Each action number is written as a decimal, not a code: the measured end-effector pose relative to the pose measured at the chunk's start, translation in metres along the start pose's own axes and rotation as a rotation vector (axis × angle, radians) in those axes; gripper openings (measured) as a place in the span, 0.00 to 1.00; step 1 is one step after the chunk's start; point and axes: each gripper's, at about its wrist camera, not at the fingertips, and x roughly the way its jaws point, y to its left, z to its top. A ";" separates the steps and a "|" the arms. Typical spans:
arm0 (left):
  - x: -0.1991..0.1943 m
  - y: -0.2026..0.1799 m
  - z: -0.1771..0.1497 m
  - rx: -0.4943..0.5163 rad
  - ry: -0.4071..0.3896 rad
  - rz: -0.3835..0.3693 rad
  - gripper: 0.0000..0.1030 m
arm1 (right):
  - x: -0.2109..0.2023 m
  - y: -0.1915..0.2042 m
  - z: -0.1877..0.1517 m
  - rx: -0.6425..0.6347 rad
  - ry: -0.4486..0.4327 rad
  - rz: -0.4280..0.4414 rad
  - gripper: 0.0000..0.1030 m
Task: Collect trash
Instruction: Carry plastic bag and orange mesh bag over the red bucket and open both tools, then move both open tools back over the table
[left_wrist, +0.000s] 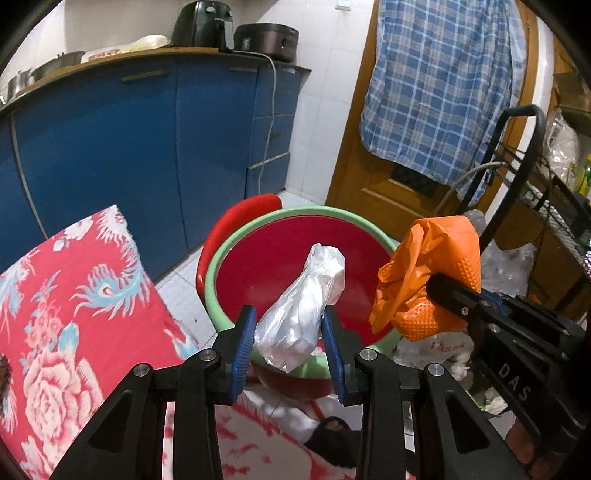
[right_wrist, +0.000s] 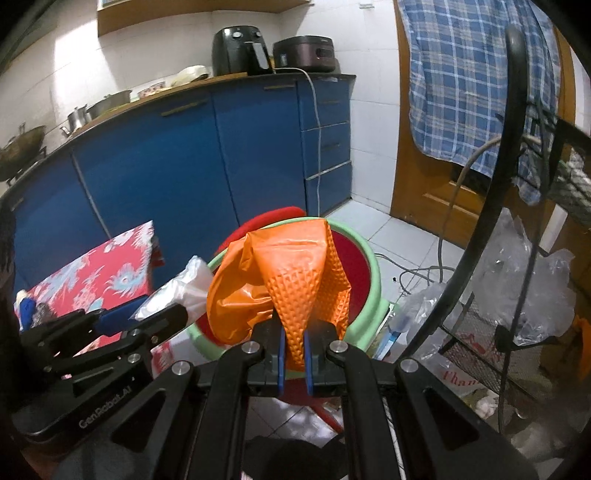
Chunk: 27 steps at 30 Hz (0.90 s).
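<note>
Over the red bin (left_wrist: 280, 266), left hand-held gripper (left_wrist: 290, 338) holds a clear bag (left_wrist: 303, 317), right hand-held gripper (right_wrist: 294, 354) pinches an orange glove (right_wrist: 291, 280); next, probably let both drop inside.

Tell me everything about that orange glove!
The orange glove looks like thin rubber, bumpy with little diamond studs on some parts and smooth and shiny elsewhere. It is crumpled and floppy, pinched between the right tongs, sticking up above the red tub beside the clear bag.
</note>
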 end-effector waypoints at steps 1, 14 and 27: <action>0.004 -0.001 0.002 0.005 0.005 0.002 0.35 | 0.003 -0.003 0.000 0.009 0.003 -0.001 0.09; 0.032 -0.007 0.024 0.062 0.012 0.017 0.47 | 0.039 -0.023 0.007 0.045 0.033 0.009 0.18; 0.044 -0.006 0.018 0.067 0.056 0.050 0.64 | 0.044 -0.031 0.002 0.088 0.032 0.017 0.45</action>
